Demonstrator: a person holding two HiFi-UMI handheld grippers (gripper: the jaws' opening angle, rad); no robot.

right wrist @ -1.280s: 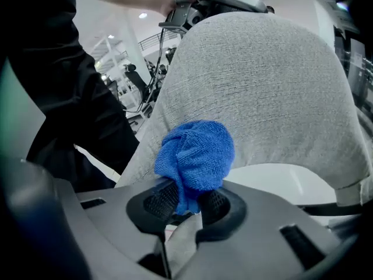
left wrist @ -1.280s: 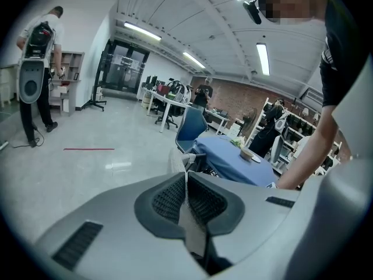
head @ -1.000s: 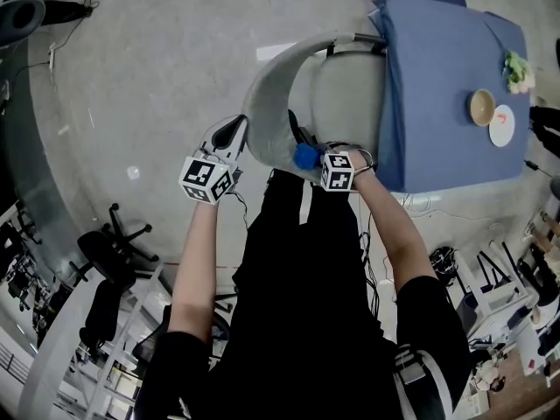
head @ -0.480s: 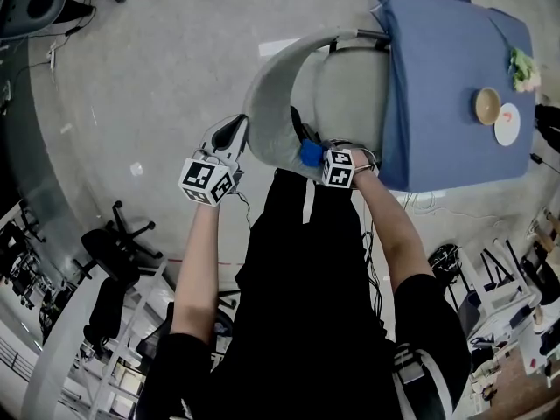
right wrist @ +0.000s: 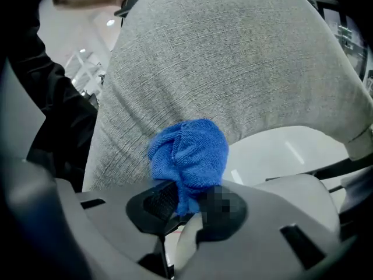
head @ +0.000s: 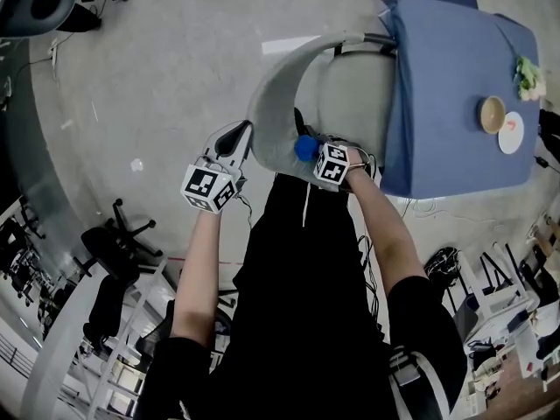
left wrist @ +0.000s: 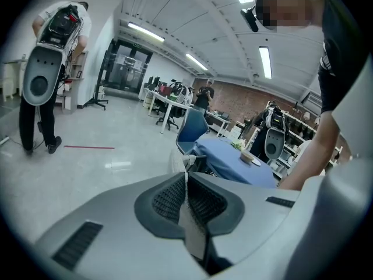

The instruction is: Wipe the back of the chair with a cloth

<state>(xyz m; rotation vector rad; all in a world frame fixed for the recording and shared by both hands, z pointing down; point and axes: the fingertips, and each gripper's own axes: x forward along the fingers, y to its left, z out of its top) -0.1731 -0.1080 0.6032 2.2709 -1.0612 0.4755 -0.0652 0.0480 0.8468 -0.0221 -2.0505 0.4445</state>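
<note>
The left gripper (left wrist: pixel 185 186), jaws pressed together on nothing, hangs just left of the grey fabric chair back (head: pixel 273 103) and takes no part in the work. The right gripper (right wrist: pixel 185 206) is clamped on a bunched blue cloth (right wrist: pixel 189 151) that appears to rest against the chair back, so wiping is judged under way; the fabric shows no trace of which area is done. No brand, label or legible writing is visible.

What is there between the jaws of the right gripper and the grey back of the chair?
Only the bunched blue cloth, clamped in the right gripper, in front of the chair back. The right gripper view shows this.
</note>
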